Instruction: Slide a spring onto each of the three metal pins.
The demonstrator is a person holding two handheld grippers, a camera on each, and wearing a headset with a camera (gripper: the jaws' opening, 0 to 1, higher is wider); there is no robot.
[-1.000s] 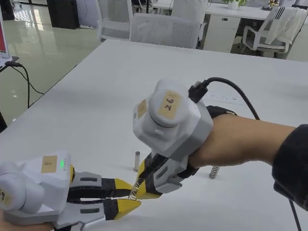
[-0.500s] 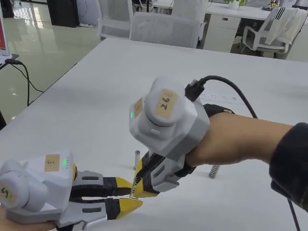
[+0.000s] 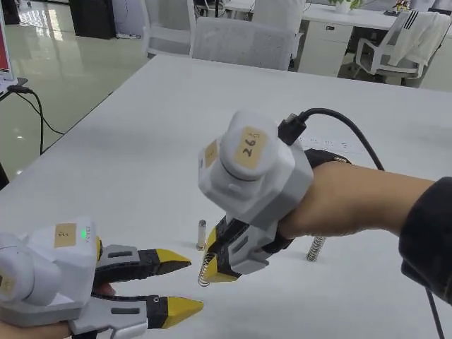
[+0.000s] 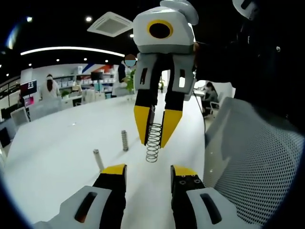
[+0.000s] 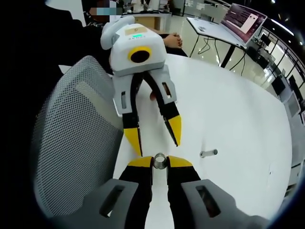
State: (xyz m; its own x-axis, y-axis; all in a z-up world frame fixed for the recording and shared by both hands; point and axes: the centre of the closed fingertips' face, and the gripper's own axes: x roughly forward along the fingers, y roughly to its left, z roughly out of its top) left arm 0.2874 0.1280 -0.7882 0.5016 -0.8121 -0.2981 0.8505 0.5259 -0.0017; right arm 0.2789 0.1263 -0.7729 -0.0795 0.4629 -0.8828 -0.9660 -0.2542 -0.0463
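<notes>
- Right gripper (image 3: 213, 264) is clamping a coil spring (image 3: 204, 270) just in front of a bare metal pin (image 3: 201, 234).
- Left gripper (image 3: 181, 283) is hovering at near left, jaws spread.

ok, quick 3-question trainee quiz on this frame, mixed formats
1. Which hand-held gripper grips the spring? A left, B right, C neither.
2. True or false: the left hand-held gripper is shut.
3. Fill in: the bare pin stands ___ on the table.
Key: 1 B, the right hand-held gripper; 2 false, its jaws are apart; 3 upright.
</notes>
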